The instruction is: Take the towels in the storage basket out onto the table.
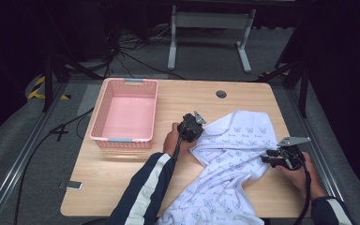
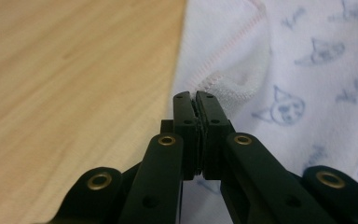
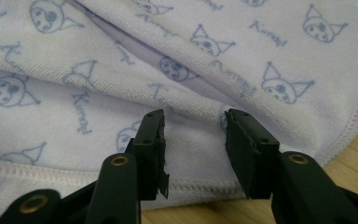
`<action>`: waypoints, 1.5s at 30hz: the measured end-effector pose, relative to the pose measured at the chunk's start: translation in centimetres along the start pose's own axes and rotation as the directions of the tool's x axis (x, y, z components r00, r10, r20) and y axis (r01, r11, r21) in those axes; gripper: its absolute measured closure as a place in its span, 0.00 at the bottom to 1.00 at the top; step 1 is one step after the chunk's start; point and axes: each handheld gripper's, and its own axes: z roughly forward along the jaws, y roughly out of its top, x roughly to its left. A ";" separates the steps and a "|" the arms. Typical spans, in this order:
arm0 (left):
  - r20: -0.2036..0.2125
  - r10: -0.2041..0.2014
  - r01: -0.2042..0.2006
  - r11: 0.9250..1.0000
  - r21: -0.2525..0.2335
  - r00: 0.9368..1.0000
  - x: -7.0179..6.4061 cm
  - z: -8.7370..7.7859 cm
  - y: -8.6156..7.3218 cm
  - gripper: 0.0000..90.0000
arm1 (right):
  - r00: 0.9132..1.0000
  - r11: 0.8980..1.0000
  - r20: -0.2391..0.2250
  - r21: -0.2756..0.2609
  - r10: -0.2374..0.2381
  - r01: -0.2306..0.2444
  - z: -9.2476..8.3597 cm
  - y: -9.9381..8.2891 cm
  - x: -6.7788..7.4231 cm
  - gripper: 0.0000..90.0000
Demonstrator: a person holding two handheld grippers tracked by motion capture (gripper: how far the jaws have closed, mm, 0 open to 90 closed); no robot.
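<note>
White towel (image 1: 229, 164) with blue print lies crumpled on wooden table (image 1: 122, 178), right half, near edge hanging off. Left gripper (image 2: 197, 100) pressed together, pinching stitched hem of towel at its left edge. Right gripper (image 3: 193, 135) spread, jaws apart just above towel's right hem, nothing pinched. Pink basket (image 1: 104, 119) far left, well apart from towel.

On my high view I see a pink basket (image 1: 125, 115) standing on the left part of the wooden table (image 1: 108, 173), with a round hole (image 1: 221, 94) near the far edge. Beyond the table a grey metal frame (image 1: 210, 35) stands on the floor among black cables (image 1: 136, 58).
</note>
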 end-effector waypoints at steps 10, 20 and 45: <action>-0.048 -0.127 0.126 0.991 -0.039 0.991 2.2 -0.6 -0.4 0.90 | 0.997 0.997 0.050 0.050 0.052 -0.055 -1.1 -0.7 -1.1 0.66; 0.119 0.013 -0.013 1.000 -0.001 0.993 -0.8 -0.7 0.2 0.61 | 0.996 0.996 0.070 0.066 0.054 -0.059 -1.6 -1.0 -1.0 0.64; -0.160 -0.268 0.256 0.962 -0.090 0.950 4.8 1.2 1.0 0.58 | 0.994 0.996 0.087 0.050 0.066 -0.070 -1.6 -1.2 -1.5 0.60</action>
